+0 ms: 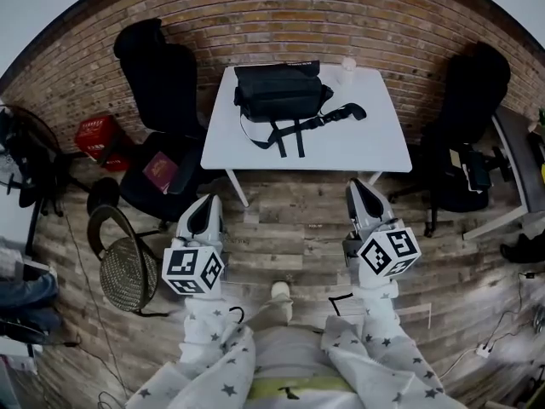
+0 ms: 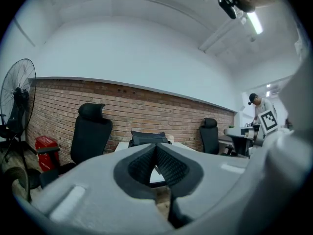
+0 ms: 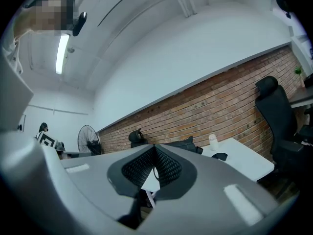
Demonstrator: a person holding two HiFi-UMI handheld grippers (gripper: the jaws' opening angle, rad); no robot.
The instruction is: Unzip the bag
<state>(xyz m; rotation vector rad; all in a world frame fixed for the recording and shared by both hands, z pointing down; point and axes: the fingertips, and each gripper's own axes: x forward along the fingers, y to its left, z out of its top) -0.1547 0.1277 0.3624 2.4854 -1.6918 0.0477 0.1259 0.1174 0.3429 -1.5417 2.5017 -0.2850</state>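
Note:
A black bag (image 1: 281, 92) lies on the far part of a white table (image 1: 358, 152), its straps (image 1: 294, 133) trailing toward the near edge and to the right. Over the wooden floor, short of the table, my left gripper (image 1: 204, 207) is shut and holds nothing. My right gripper (image 1: 361, 190) is also shut and empty, close to the table's near right corner. In the left gripper view the bag (image 2: 149, 138) shows just above the shut left gripper (image 2: 156, 148). In the right gripper view the bag (image 3: 183, 144) sits beyond the shut right gripper (image 3: 154, 150).
A small white bottle (image 1: 347, 69) stands at the table's back right. Black office chairs stand to the left (image 1: 162, 126) and to the right (image 1: 464, 135) of the table. A red box (image 1: 98, 135) and a floor fan (image 1: 128, 267) are at the left. A brick wall (image 1: 281, 11) runs behind.

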